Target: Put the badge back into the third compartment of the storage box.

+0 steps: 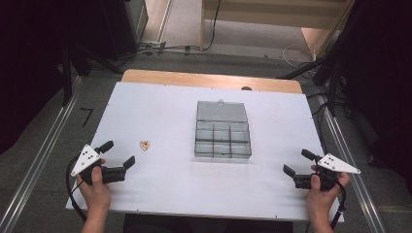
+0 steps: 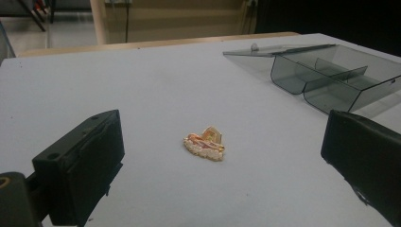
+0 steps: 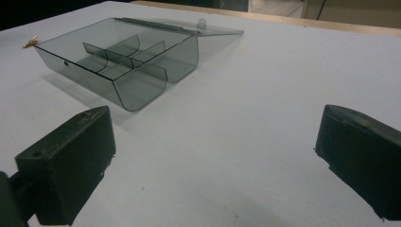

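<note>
A: What is lying on the counter (image 1: 160,184), and what is it made of?

B: A small heart-shaped trinket (image 2: 204,143), gold-edged with a beaded rim and pinkish-orange inside, is lying flat on the matte white top. It is sitting at the near left of the scene, just ahead of the left hand-held gripper (image 1: 116,154). Well apart from it, in the middle, a smoky clear plastic box (image 1: 222,139) is standing open, its lid (image 1: 221,111) lying flat on the far side.

A: How are the grippers standing?

B: The left hand-held gripper is gaping wide, its blocky black jaws framing the trinket in the left gripper view without touching it. The right hand-held gripper (image 1: 295,162) is also spreading wide over bare counter at the near right, gripping nothing. Each is carrying a grey three-cornered plate.

A: Anything hard to make out?

B: The trinket's inner pattern is blurring into colour; I cannot tell what it is showing. In the right gripper view the box is hiding nearly all of it, with just a gold tip (image 3: 31,42) peeking past the far corner. The box's curved dividers are showing through the tinted walls, and the compartments are looking bare.

A: What is standing around?

B: A wooden edge is running along the far side of the counter, metal rails are flanking both sides, and cables are trailing on the grey floor beyond.
</note>
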Available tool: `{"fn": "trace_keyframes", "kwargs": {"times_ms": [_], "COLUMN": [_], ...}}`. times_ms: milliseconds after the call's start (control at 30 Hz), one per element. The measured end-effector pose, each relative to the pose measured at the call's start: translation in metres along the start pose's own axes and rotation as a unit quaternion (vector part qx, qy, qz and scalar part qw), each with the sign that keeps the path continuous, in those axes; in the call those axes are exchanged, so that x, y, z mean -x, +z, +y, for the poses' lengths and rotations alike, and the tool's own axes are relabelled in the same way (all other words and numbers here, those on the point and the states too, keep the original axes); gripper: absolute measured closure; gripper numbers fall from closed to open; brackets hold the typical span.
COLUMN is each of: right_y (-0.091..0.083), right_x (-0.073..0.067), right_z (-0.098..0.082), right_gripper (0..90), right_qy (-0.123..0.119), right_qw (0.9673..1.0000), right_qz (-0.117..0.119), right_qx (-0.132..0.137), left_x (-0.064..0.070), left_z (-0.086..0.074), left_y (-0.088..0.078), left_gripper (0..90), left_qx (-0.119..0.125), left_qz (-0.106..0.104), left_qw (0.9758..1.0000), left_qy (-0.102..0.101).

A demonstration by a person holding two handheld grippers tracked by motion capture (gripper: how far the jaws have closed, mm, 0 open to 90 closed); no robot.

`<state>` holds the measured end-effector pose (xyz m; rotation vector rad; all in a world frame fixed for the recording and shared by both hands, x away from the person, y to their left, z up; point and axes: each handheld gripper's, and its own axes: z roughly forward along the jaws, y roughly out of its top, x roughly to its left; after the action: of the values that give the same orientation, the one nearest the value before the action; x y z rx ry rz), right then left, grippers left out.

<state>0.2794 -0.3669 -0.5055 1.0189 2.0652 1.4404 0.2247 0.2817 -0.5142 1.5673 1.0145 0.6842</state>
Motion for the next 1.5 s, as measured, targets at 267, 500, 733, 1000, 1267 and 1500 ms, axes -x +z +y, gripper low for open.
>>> {"fn": "trace_keyframes", "kwargs": {"times_ms": [267,500,733,1000,1267,1500], "right_y": [0.001,0.002,0.002,0.003,0.004,0.005], "right_x": [0.0,-0.001,-0.002,-0.002,-0.002,-0.002], "right_z": [0.0,0.0,0.0,0.0,0.0,0.0], "right_gripper": [0.0,0.0,0.0,0.0,0.0,0.0], "right_qy": [0.0,-0.004,-0.003,-0.005,-0.006,-0.005], "right_qw": [1.0,1.0,0.9999,0.9999,0.9999,0.9998], "right_qz": [0.002,0.003,0.002,0.005,0.007,0.01], "right_qx": [-0.002,-0.007,-0.01,-0.01,-0.013,-0.016], "left_x": [-0.006,-0.005,0.0,0.0,-0.002,-0.006], "left_z": [0.003,0.011,0.028,0.045,0.065,0.075], "left_y": [0.001,0.004,0.008,0.017,0.032,0.049], "left_gripper": [0.5,0.5,0.5,0.5,0.5,0.5], "left_qx": [-0.002,-0.023,-0.038,-0.065,-0.104,-0.147], "left_qz": [0.005,0.003,-0.005,-0.01,-0.015,-0.011], "left_qw": [0.9997,0.9994,0.9992,0.9976,0.9942,0.989], "left_qy": [-0.024,-0.026,-0.013,-0.023,-0.022,-0.017]}}
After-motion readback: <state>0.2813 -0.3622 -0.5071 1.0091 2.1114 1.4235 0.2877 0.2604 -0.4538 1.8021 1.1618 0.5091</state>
